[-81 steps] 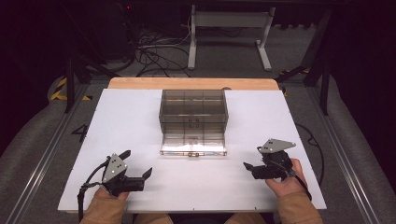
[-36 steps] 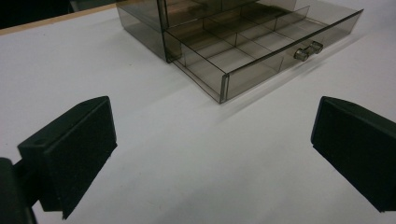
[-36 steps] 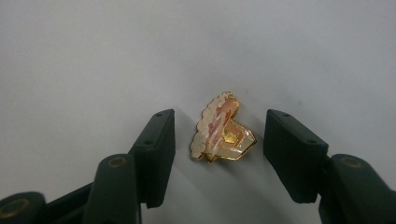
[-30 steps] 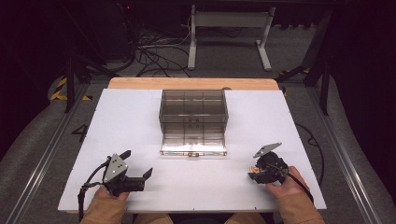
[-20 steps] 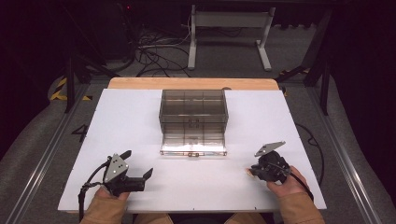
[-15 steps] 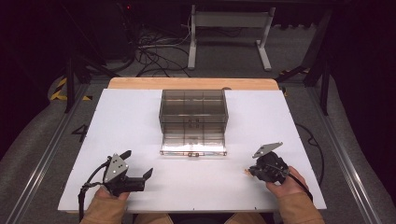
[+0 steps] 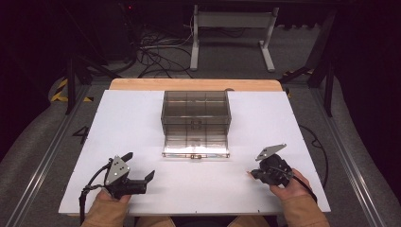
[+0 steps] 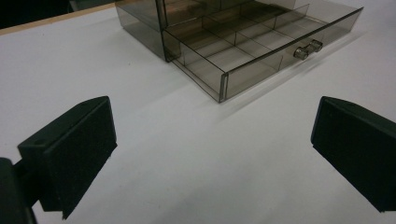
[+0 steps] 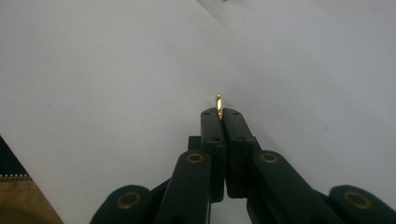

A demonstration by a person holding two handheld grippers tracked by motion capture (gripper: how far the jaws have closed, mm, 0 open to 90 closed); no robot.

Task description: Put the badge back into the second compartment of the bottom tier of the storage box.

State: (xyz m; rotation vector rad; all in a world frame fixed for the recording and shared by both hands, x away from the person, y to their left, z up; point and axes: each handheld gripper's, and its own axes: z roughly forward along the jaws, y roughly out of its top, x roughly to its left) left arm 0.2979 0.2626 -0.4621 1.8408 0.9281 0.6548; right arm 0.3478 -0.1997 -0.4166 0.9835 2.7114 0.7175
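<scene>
A smoky clear drawer box point(image 7: 196, 113) stands mid-table, its bottom drawer point(image 7: 196, 144) pulled out toward me; the drawer point(image 8: 261, 44) has dividers and a small knob point(image 8: 308, 48). My left gripper point(image 7: 140, 168) rests open at the near left, its jaws wide apart in the left gripper view point(image 8: 210, 149), nothing between them. My right gripper point(image 7: 250, 175) sits at the near right, tilted down at the table. In the right gripper view its jaws point(image 9: 219, 112) are shut on a small gold ring point(image 9: 218, 103) that sticks out edge-on from the tips.
The white tabletop point(image 7: 132, 123) has a wooden strip point(image 7: 194, 84) along its far edge. Cables and a desk frame point(image 7: 231, 28) lie on the dark floor beyond. Metal rails point(image 7: 47, 156) run along both sides of the table.
My right gripper has moved nearer me and tipped down toward the table, and its jaws now look closed. The left gripper and the drawer box have stayed put.
</scene>
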